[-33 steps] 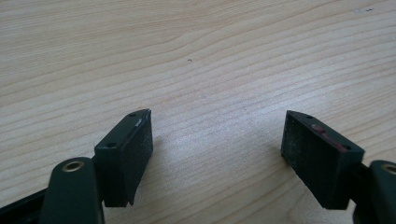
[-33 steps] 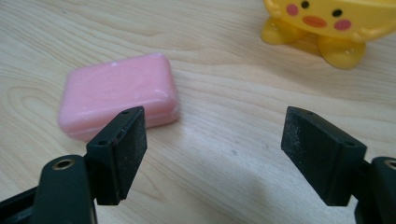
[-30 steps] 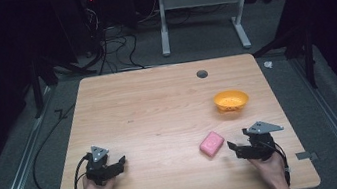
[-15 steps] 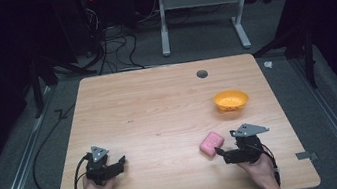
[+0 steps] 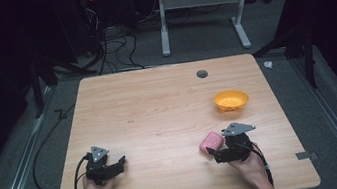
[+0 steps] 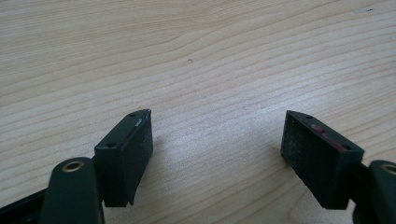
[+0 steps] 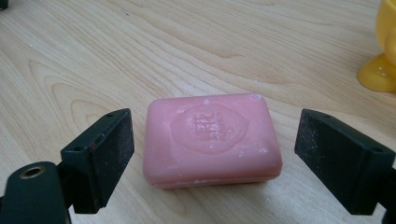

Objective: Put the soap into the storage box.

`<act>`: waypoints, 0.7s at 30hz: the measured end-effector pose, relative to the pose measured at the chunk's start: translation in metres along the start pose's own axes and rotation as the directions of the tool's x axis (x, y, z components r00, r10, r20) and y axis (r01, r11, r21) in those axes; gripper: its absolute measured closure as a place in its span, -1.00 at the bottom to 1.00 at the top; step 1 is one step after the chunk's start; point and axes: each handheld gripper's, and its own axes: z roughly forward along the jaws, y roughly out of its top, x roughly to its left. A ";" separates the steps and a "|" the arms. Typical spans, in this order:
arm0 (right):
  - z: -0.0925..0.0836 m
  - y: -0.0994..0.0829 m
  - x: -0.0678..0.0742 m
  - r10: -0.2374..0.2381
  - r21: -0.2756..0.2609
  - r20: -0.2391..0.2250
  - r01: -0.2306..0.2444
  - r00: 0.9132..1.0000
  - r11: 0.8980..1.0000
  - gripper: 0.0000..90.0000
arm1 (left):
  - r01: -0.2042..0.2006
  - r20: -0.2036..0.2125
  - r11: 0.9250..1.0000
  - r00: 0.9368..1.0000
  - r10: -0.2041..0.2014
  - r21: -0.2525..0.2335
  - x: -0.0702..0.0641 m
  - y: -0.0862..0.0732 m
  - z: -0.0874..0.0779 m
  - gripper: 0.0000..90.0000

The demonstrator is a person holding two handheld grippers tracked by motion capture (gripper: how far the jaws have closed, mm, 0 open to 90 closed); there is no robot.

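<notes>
A pink bar of soap (image 7: 210,137) with an embossed stamp lies flat on the wooden table (image 5: 158,106). My right gripper (image 7: 215,154) is open, one jaw on each side of the soap, with a gap to it on both sides. In the high view the soap (image 5: 211,140) sits at the front right, just ahead of the right gripper (image 5: 216,154). A yellow bowl (image 5: 231,100) stands beyond it, and its foot (image 7: 379,70) shows at the right gripper view's right edge. My left gripper (image 6: 217,135) rests open over bare wood at the front left (image 5: 117,163).
A small round hole (image 5: 202,74) pierces the tabletop near its far edge. Black cables trail from both grippers off the front edge. Beyond the table stand a white desk frame (image 5: 200,14) and loose cables on grey carpet.
The right gripper has moved left toward the soap, and its open jaws now flank the bar. The left gripper and the soap have stayed put.
</notes>
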 end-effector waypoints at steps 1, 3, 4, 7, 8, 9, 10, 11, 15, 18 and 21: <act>0.002 0.000 0.001 -0.001 0.007 0.001 0.001 1.000 1.000 -0.73 | 0.000 0.000 1.000 1.000 0.000 0.000 0.000 0.000 0.000 -0.44; 0.004 0.000 0.001 -0.002 0.008 0.006 0.002 1.000 1.000 -0.73 | 0.000 0.000 1.000 1.000 0.000 0.000 0.000 0.000 0.000 -0.44; 0.005 0.000 0.001 -0.001 0.009 0.006 0.000 1.000 1.000 -0.73 | 0.000 0.000 1.000 1.000 0.000 0.000 0.000 0.000 0.000 -0.44; 0.006 0.002 0.003 -0.011 0.005 0.008 0.011 1.000 1.000 -0.73 | 0.000 0.000 1.000 1.000 0.000 0.000 0.000 0.000 0.000 -0.44; 0.007 0.002 0.004 -0.014 0.003 0.010 0.014 1.000 1.000 -0.73 | 0.000 0.000 1.000 1.000 0.000 0.000 0.000 0.000 0.000 -0.44; 0.008 0.002 0.004 -0.019 0.005 0.009 0.019 1.000 1.000 -0.73 | 0.000 0.000 1.000 1.000 0.000 0.000 0.000 0.000 0.000 -0.43; 0.008 0.002 0.004 -0.019 0.005 0.009 0.019 1.000 1.000 -0.73 | 0.000 0.000 1.000 1.000 0.000 0.000 0.000 0.000 0.000 -0.44; 0.011 0.002 0.004 -0.015 0.011 0.005 0.015 1.000 1.000 -0.73 | 0.000 0.000 1.000 1.000 0.000 0.000 0.000 0.000 0.000 -0.44; 0.015 0.003 0.003 -0.013 0.015 0.004 0.013 1.000 1.000 -0.73 | 0.000 -0.001 1.000 1.000 0.000 0.000 0.000 0.000 0.000 -0.43; 0.017 0.003 0.003 -0.012 0.022 0.005 0.012 1.000 1.000 -0.73 | 0.000 -0.001 1.000 1.000 0.000 0.000 0.000 0.000 0.000 -0.43; 0.020 0.003 0.004 -0.018 0.035 0.010 0.017 1.000 0.999 -0.73 | 0.001 0.000 1.000 1.000 -0.001 -0.001 0.000 0.000 0.000 -0.43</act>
